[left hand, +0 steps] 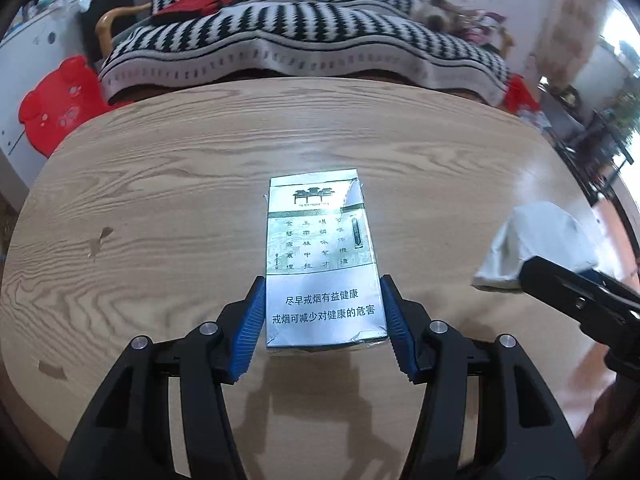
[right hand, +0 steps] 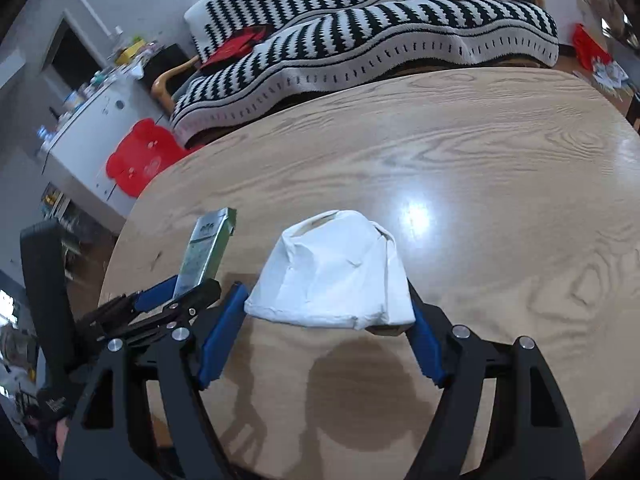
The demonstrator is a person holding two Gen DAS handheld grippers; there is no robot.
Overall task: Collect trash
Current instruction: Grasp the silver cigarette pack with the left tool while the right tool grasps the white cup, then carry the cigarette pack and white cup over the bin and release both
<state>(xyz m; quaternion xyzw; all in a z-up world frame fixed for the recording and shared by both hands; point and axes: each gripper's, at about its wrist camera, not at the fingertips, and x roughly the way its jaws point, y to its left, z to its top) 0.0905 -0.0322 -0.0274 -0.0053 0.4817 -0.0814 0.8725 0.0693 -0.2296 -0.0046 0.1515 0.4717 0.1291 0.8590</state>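
Blue pads of the left gripper are seen at the lower centre of the left wrist view, pressed against both long sides of a silver cigarette pack, so the pack is judged to be gripped. A shadow is cast beneath its near end, which suggests it is being held slightly off the wooden table, ready to be carried away as trash.

At the lower centre of the right wrist view, the right gripper is closed around a crumpled white paper wad; both pads touch its flanks, and it appears to be held just above the tabletop. One piece of trash is thus taken by each gripper so both can be removed together.

Beyond the table, a striped sofa fills the upper part of the frame, and a red stool is seen at the left; no bin is visible
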